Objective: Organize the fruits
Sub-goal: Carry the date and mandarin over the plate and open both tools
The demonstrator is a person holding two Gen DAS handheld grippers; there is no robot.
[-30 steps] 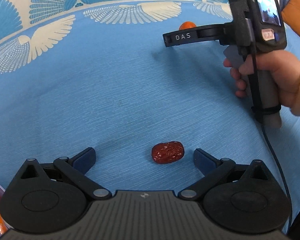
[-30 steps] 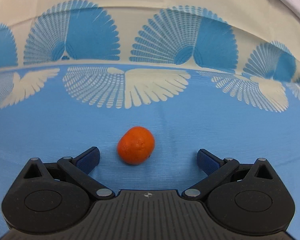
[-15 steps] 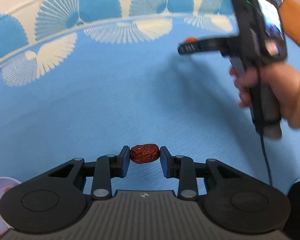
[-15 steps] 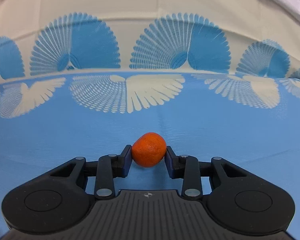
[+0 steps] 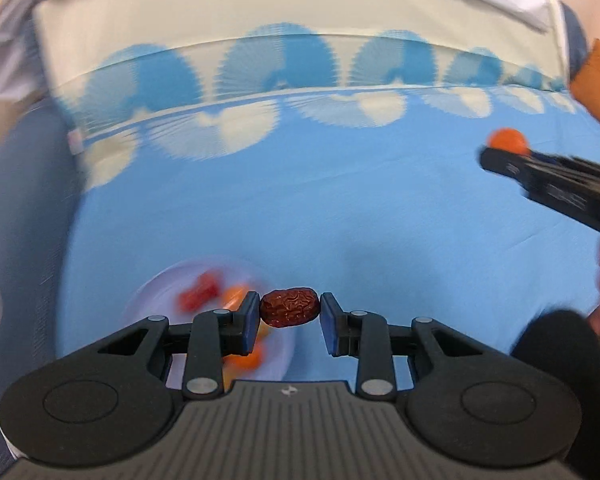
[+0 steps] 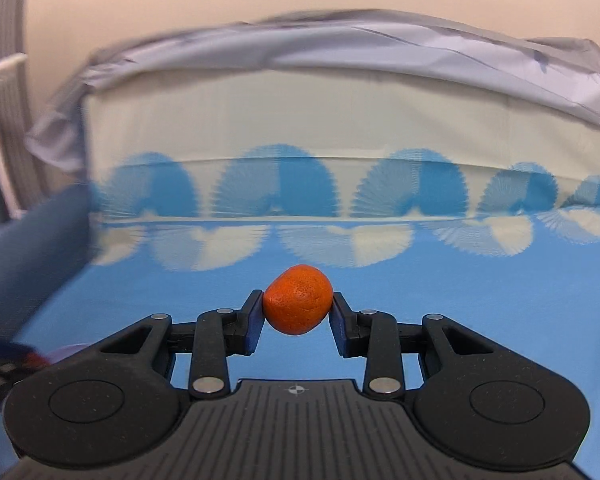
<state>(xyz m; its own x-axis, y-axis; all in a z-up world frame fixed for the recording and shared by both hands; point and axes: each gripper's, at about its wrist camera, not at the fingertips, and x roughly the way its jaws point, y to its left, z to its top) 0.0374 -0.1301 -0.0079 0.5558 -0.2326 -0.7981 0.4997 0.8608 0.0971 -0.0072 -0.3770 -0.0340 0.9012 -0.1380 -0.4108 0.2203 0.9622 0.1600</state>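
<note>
Both fruits gripped, clear of the cloth.
Left gripper [image 5: 289,312] jaws hold the date [image 5: 289,312] endwise; right gripper [image 6: 298,310] jaws hold the tangerine [image 6: 298,299] mid-girth. Both probably light, soft: squeeze gently.

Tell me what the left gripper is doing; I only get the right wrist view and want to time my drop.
Observer: The left gripper is shut on a wrinkled red date.
Operator: Where is it heading?
Observer: It hangs over the near edge of a pale plate on the blue cloth.
Operator: Anything on that plate?
Observer: Blurred red and orange pieces, so fruit is there. Your mandarin would be joining them.
</note>
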